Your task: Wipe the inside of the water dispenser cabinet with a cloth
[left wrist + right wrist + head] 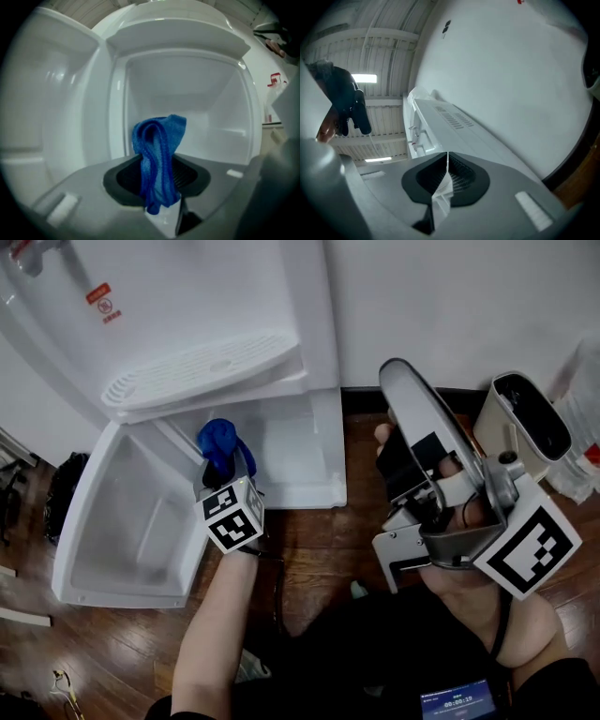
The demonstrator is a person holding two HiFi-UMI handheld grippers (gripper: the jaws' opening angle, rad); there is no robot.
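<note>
Clamping blue cloth (159, 136), left claw (158, 180) sits at cabinet (197, 89) rim, cavity open; right claw (446, 161) closed, empty

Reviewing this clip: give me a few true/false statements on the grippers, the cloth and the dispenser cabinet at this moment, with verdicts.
1. The left gripper is shut on the blue cloth. True.
2. The cabinet door is closed. False: it stands swung open at the left of the cabinet.
3. The right gripper holds a second cloth. False: its jaws are together with nothing between them.
4. The drip tray sits above the cabinet opening. True.
5. The cloth lies loose inside the cabinet. False: it is pinched in the left gripper, in front of the opening.
</note>
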